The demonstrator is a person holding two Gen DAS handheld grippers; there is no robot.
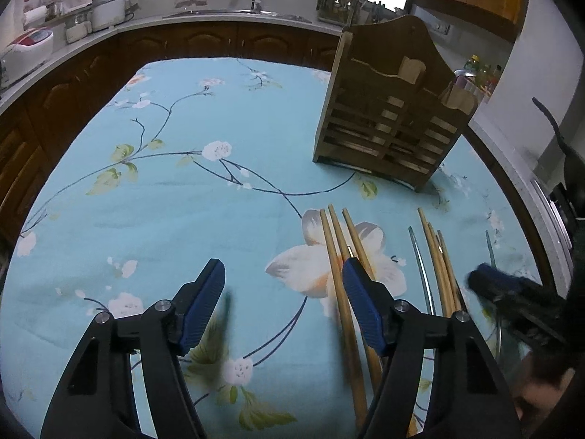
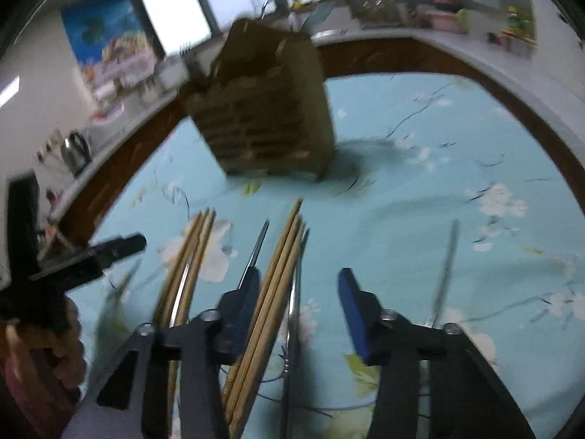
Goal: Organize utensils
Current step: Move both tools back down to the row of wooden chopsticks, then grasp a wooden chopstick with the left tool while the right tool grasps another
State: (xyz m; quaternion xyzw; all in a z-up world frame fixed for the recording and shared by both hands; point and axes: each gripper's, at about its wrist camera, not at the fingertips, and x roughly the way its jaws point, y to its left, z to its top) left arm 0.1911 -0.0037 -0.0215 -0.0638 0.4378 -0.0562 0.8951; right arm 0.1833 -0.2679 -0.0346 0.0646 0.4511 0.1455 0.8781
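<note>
A brown wooden utensil holder (image 1: 393, 109) stands on the floral blue tablecloth (image 1: 204, 190); it shows blurred in the right wrist view (image 2: 267, 113). Bamboo chopsticks lie in two bunches: one (image 1: 342, 256) under my left gripper's right finger, another (image 1: 438, 263) further right beside a thin metal utensil (image 1: 420, 267). My left gripper (image 1: 283, 303) is open and empty above the cloth. My right gripper (image 2: 296, 311) is open, with a chopstick bunch (image 2: 281, 267) and a metal utensil (image 2: 296, 292) lying between its fingers. Another metal utensil (image 2: 444, 270) lies to its right.
Dark wooden cabinets and a pale counter (image 1: 219, 18) with a sink tap, a rice cooker (image 1: 108, 9) and jars ring the table. My right gripper (image 1: 512, 292) shows blurred at the left view's right edge. A second chopstick bunch (image 2: 186, 263) lies left.
</note>
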